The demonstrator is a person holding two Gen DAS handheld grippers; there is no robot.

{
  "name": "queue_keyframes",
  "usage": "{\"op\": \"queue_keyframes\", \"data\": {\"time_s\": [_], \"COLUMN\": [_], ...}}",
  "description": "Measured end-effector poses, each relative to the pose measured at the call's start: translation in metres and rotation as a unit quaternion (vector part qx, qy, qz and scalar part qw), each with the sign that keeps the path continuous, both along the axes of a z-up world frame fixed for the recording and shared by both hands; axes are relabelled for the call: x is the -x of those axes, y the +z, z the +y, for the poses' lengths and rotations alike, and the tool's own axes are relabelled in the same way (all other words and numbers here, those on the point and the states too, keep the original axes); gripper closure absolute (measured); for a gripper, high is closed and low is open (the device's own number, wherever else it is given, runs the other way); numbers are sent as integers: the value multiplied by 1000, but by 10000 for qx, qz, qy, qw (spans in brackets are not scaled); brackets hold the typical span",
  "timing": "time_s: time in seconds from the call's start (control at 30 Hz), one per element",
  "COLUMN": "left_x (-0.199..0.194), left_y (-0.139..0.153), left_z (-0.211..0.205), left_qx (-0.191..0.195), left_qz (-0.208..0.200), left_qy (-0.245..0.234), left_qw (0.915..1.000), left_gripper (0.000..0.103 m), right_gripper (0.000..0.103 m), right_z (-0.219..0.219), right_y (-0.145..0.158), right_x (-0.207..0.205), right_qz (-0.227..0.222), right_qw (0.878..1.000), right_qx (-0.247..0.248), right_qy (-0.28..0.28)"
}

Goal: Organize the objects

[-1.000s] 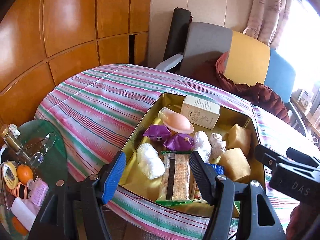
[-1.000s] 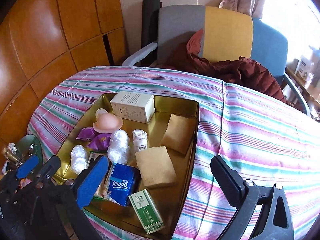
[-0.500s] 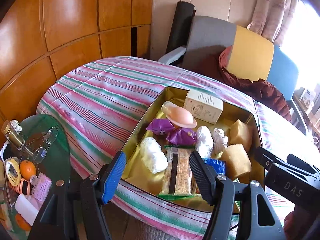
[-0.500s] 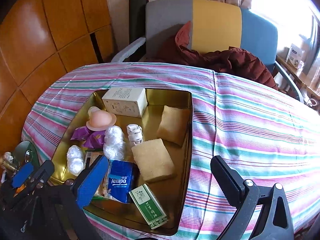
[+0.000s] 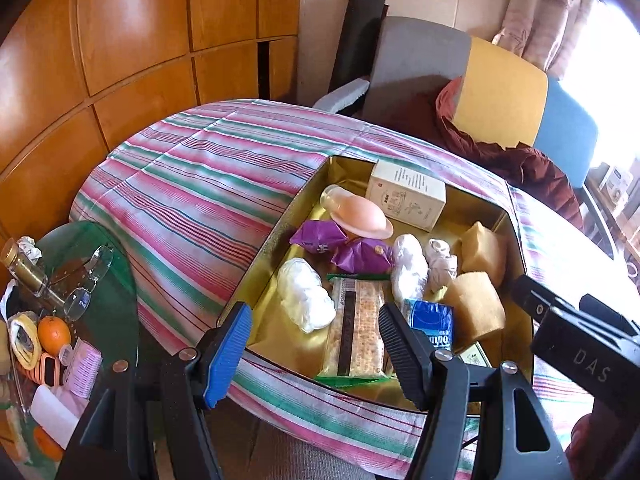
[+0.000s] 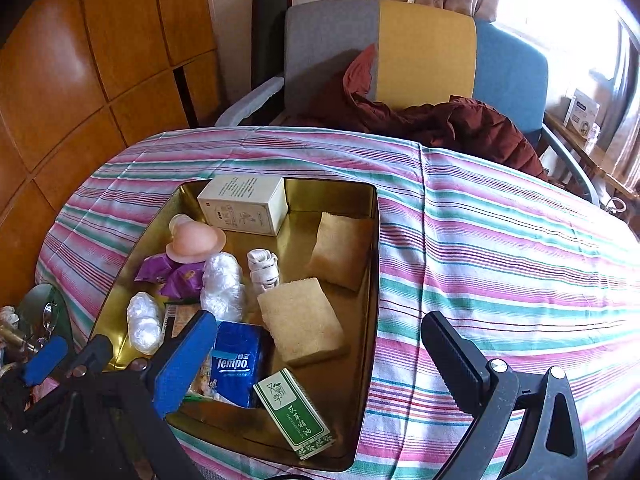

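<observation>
Below my left gripper (image 5: 314, 346), whose jaws stand wide apart and hold nothing, the cracker packet (image 5: 354, 328) lies in the gold tray (image 5: 256, 280) on the striped cloth (image 5: 192, 200), showing between the two fingers but well beneath them. Over the tray's near right edge my right gripper (image 6: 320, 354) gapes empty too, the green box (image 6: 294, 414) and a sponge (image 6: 300, 320) between its fingers.

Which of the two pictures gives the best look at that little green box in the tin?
The right wrist view: the green box lies fully visible at the tin's near edge. The left wrist view shows only a corner behind a claw finger.
</observation>
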State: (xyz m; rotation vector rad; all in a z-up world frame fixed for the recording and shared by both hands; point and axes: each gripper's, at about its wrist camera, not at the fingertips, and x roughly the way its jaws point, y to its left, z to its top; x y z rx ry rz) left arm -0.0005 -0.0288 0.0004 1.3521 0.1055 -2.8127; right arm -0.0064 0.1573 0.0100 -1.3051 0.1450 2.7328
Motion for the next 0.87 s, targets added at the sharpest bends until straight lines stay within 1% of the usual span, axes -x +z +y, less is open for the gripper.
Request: {"op": "queue_keyframes", "data": {"time_s": [0.2,0.4,0.5,0.67,0.87], "left_x": [-2,-2,0,2,1], "left_y": [-1,-2,-3,-8,-9], "left_z": [8,9,9,8,9], "left_qx": [127,138,83,-46,181], "left_qz": [33,-6,-58,-204,-90], "left_qy": [-157,-182,-200,-234,-100], "left_qw": [9998,9997,9997,9995,9997], "left_gripper": [36,36,38,46,47], "right_gripper": [0,0,0,0,0], "right_z": [0,0,0,2,4], "right_y": [0,0,0,-1,-2], "right_x": [3,2,2,3,3], "right_qz": [-66,-9,-2,-4,-10], "right_qw": [10000,10000,10000,10000,10000], "right_qx": [-45,-45,-67,-31,34], "right_qy": [-26,-6,-20,-43,-36]}}
